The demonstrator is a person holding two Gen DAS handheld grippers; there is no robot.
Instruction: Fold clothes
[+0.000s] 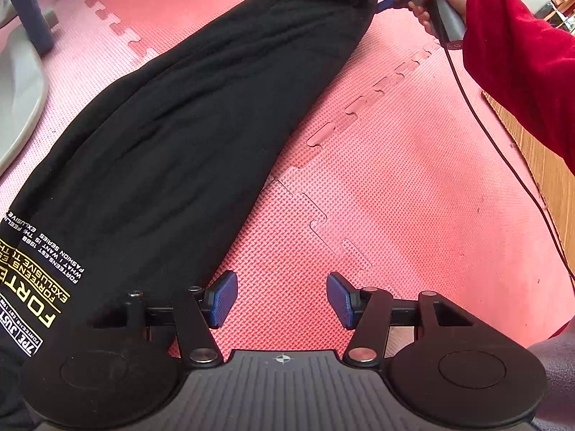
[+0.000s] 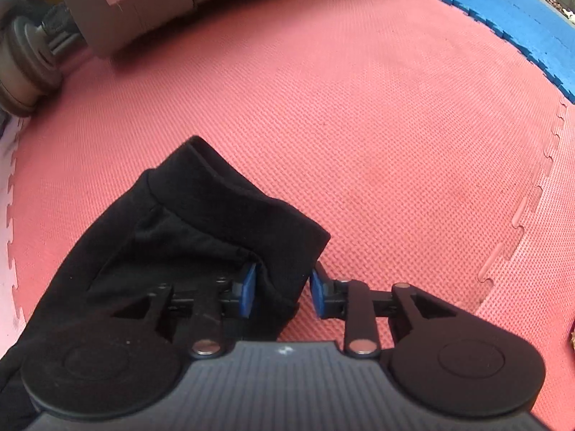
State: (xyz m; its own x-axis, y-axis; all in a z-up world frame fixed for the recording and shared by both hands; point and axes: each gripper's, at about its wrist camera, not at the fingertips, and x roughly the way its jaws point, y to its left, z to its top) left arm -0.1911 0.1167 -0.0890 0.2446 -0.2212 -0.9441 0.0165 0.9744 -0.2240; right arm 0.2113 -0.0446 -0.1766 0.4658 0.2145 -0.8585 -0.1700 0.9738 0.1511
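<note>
- Black garment [image 1: 201,115] lies stretched in a long band across the red foam floor mat [image 1: 395,186].
- Left claw [image 1: 282,300]: spread wide, holding nothing, just beside the garment's printed end.
- Right claw [image 2: 282,292]: pinching a fold at the far end.

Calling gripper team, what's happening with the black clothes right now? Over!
Left hand-held gripper open, empty, over the red mat. Right hand-held gripper around a fold of the black garment. Nothing in the way.
</note>
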